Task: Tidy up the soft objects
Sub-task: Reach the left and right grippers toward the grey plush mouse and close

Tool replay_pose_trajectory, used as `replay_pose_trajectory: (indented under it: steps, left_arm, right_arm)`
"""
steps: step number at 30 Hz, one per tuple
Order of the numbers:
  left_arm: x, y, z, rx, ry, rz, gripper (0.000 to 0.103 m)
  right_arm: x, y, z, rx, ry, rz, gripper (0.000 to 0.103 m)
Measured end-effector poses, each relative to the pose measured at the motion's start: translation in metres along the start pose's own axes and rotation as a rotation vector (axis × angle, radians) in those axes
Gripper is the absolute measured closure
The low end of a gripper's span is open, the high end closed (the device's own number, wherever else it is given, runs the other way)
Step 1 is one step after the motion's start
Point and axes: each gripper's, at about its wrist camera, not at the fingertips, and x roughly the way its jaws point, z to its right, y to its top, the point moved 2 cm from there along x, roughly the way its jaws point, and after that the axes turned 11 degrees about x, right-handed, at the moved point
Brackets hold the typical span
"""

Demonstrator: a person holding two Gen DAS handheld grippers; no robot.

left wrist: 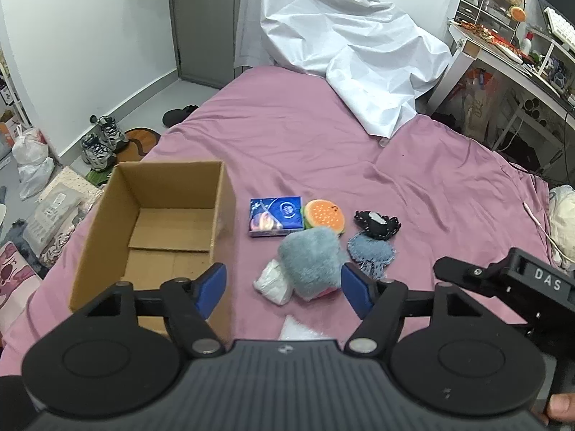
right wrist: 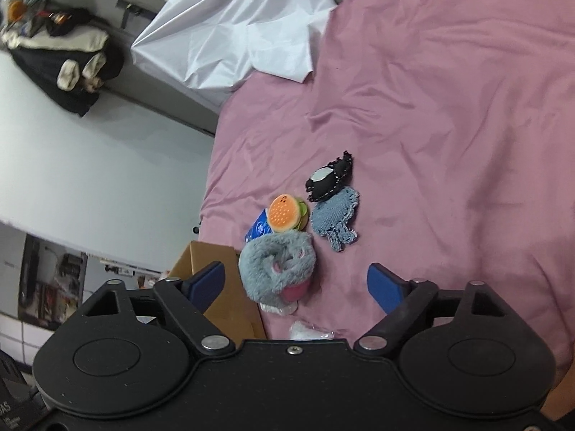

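From the left wrist camera I see my left gripper spread wide with nothing between its blue pads, hanging above the mauve bedsheet. I take the open brown cardboard box as my landmark: it stands upright on the sheet with only its bare floor showing inside.

Just to the right of the box lies a blue printed tissue pack. Touching that pack's far side from the box is a round orange-and-green burger plush. Nearer to me than the pack, still right of the box, sits a fluffy grey-blue plush with a pink underside, and a small white crumpled plastic packet lies against it on the box side. Farther from the box are a black stitched fabric toy with a white patch and a frayed blue denim patch; in the right wrist view the black toy overlaps the denim's edge. A white sheet is heaped at the far end of the bed, well apart from the box.

My right gripper is likewise open wide and empty, held above the sheet with the grey plush showing between its fingers, which do not touch it.
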Motion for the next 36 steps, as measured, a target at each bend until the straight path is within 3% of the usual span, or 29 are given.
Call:
replay_pose_trajectory:
  steps: [9,19,24,32,36]
  left_arm:
    - [0.024,0.017,0.017,0.013,-0.016,-0.012,0.048]
    - [0.057,0.029,0.029,-0.006,-0.031,-0.060,0.060]
    - [0.073,0.030,0.032,-0.023,-0.047,-0.093,0.064]
    - [0.104,0.029,0.038,-0.034,-0.031,-0.148,0.070]
    - [0.112,0.029,0.037,-0.015,0.020,-0.153,0.070]
  right_arm:
    - [0.020,0.014,0.012,0.112,0.022,-0.018,0.037]
    - [0.050,0.020,0.028,0.242,0.031,-0.081,0.045]
    - [0.065,0.019,0.033,0.297,0.016,-0.115,0.056]
    - [0.076,0.018,0.038,0.352,0.009,-0.139,0.058]
    - [0.085,0.018,0.036,0.360,-0.002,-0.148,0.060]
